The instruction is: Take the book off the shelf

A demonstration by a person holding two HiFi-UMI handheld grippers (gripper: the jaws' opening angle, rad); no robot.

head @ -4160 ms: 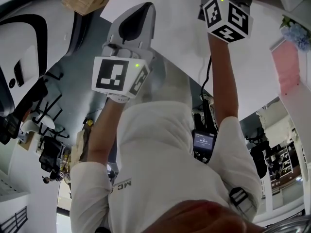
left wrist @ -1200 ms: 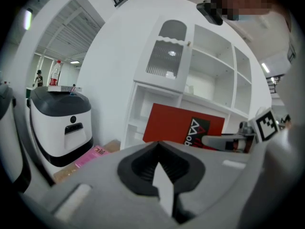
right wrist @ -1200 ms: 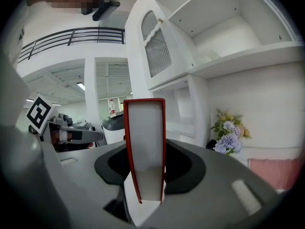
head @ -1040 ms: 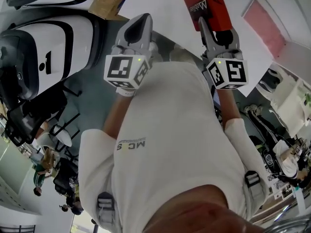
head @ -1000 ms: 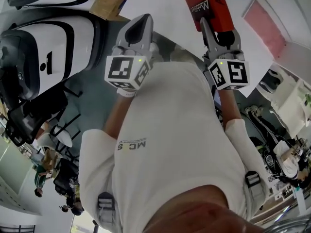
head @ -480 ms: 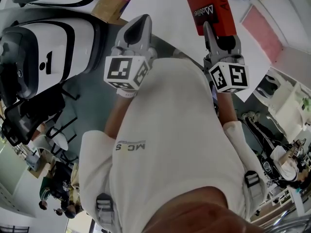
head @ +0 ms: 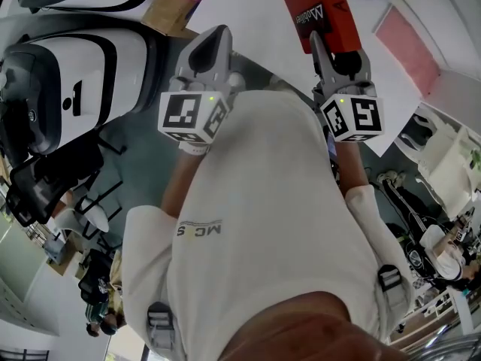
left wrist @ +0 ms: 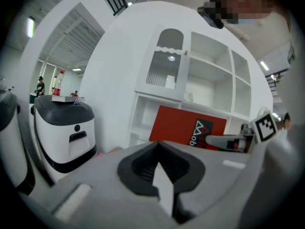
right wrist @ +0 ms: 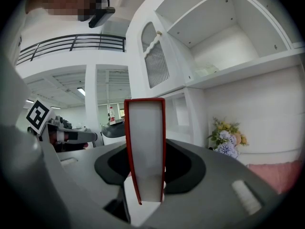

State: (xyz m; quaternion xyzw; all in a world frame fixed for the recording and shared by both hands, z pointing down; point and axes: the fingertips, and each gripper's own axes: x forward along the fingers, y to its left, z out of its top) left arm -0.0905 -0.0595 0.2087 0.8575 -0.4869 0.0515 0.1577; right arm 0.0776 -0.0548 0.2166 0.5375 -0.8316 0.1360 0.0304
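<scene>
White shelving (left wrist: 209,70) is filling the background, and the red book (right wrist: 145,137) is standing upright out in front of it, with the right gripper (right wrist: 147,180) clamping its lower edge. The left gripper (left wrist: 159,147) is hovering before the shelving too, jaws pressed together on nothing.

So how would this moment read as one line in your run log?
right tongs: shut on red book | left tongs: shut, empty | red book: held clear of white shelf
</scene>
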